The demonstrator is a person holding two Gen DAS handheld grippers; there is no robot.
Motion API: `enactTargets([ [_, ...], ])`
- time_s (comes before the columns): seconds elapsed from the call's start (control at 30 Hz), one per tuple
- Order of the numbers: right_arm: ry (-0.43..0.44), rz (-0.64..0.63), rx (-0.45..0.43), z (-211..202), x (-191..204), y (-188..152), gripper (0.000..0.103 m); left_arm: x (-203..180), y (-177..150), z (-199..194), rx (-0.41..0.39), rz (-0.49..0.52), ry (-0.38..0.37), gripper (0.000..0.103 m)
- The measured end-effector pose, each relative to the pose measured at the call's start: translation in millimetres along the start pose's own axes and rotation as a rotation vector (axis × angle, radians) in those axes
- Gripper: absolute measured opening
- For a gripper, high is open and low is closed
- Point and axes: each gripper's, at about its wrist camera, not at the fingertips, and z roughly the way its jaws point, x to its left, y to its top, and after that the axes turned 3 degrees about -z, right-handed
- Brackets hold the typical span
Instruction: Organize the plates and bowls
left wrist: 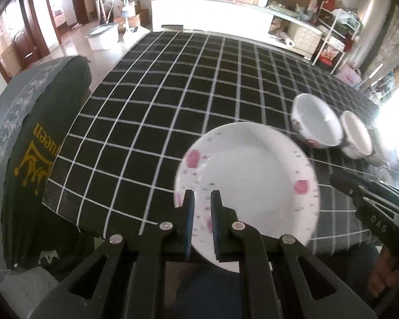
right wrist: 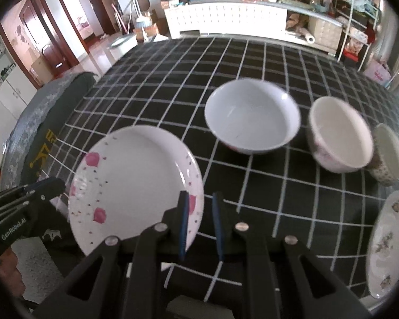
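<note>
A white plate (left wrist: 252, 180) with pink spots hangs tilted over the near edge of the black checked table (left wrist: 173, 93). My left gripper (left wrist: 202, 194) is shut on its near left rim, which runs between the blue pads. Across the plate (right wrist: 135, 180), my right gripper (right wrist: 199, 196) holds the right rim between narrowly set jaws. Each gripper shows in the other view, the right gripper (left wrist: 340, 180) and the left gripper (right wrist: 50, 186). A wide white bowl (right wrist: 252, 114) and a smaller pink-patterned bowl (right wrist: 340, 135) stand beyond; both bowls (left wrist: 316, 122) (left wrist: 356, 135) also show at the right of the left wrist view.
A patterned cup (right wrist: 388, 156) stands right of the small bowl. A second flowered plate (right wrist: 388, 242) lies at the table's right edge. A chair (left wrist: 40, 133) draped in dark cloth stands at the table's left. A person's legs are below the near edge.
</note>
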Motion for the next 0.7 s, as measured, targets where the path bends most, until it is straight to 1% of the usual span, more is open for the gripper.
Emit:
enactTargets([
  [0.27, -0.024, 0.044, -0.101, -53.3, -17.1, -10.2, 0.022, -46.1, -4.4, -39.2, -0.064, 0.081, -0.058, 0.01],
  [0.33, -0.028, 0.055, -0.119, -63.9, -23.2, -14.5, 0.022, -57.7, -5.3, -44.8, -0.064, 0.094, -0.054, 0.013],
  [0.4, -0.059, 0.06, -0.142, -76.1, -29.6, -18.9, 0.022, -71.0, -6.3, -50.7, -0.075, 0.118, -0.06, 0.016],
  [0.43, -0.07, 0.063, -0.151, -80.4, -32.6, -20.5, 0.022, -77.0, -7.4, -53.8, -0.082, 0.129, -0.068, 0.017],
  [0.5, -0.084, 0.081, -0.162, -89.1, -41.3, -24.0, 0.022, -89.4, -10.0, -58.8, -0.089, 0.154, -0.084, 0.022],
  [0.53, -0.089, 0.088, -0.165, -93.5, -45.7, -27.4, 0.022, -95.7, -11.5, -59.9, -0.092, 0.167, -0.089, 0.024],
  [0.7, -0.124, 0.139, -0.185, -112.9, -76.6, -44.3, 0.022, -131.1, -18.2, -57.6, -0.08, 0.232, -0.114, 0.024],
])
